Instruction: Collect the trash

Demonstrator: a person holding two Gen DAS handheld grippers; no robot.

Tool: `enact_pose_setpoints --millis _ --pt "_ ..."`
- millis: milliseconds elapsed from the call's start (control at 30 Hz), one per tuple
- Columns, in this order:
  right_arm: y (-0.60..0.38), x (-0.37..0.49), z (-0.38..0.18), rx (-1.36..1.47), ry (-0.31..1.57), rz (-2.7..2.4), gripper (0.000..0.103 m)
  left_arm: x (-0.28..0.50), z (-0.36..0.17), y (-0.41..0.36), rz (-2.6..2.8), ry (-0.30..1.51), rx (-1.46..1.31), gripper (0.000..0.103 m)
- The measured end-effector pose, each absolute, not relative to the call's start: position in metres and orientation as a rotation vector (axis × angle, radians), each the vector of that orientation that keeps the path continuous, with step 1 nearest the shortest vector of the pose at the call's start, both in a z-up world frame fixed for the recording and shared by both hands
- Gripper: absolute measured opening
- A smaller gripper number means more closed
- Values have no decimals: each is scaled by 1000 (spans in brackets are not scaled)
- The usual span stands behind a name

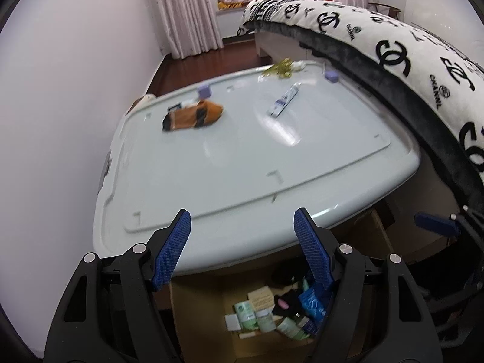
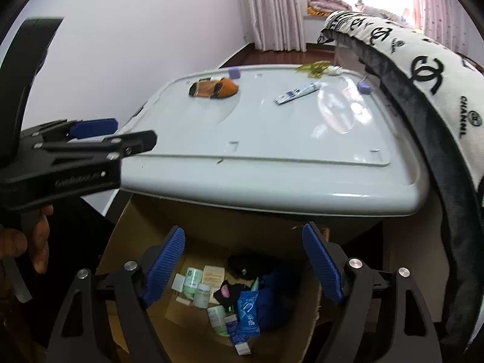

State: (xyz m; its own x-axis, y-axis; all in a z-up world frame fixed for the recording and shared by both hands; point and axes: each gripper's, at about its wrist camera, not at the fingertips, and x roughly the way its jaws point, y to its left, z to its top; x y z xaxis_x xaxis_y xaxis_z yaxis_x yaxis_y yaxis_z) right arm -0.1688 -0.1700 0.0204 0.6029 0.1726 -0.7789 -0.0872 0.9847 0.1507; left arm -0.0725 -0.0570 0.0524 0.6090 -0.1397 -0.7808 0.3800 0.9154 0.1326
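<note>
While both hang over the box:
Left tool (image 1: 242, 243): spread wide, holding nothing.
Right tool (image 2: 243, 255): spread wide, holding nothing.
Box (image 2: 142, 227): under the table's (image 1: 242, 157) near edge, trash inside.
Tube (image 2: 296, 93): on the table, right of the orange pouch (image 2: 214, 88).

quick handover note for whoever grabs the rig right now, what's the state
Left hand-held gripper: open, holding nothing, at the near edge of the grey lid.
Right hand-held gripper: open, holding nothing, above the cardboard box.
Done: bottles and packets already lie in the box.
Left on the lid: orange pouch, toothpaste tube, two purple blocks, yellow-green wrapper at the far edge.
</note>
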Motion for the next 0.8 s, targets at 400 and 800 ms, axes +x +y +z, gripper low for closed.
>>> enact_pose_setpoints --millis 400,800 --pt "-219 -188 52 202 777 60 85 -60 82 -123 -360 787 328 82" --pt "-280 -214 109 129 553 -129 97 -54 99 -167 -382 740 340 82"
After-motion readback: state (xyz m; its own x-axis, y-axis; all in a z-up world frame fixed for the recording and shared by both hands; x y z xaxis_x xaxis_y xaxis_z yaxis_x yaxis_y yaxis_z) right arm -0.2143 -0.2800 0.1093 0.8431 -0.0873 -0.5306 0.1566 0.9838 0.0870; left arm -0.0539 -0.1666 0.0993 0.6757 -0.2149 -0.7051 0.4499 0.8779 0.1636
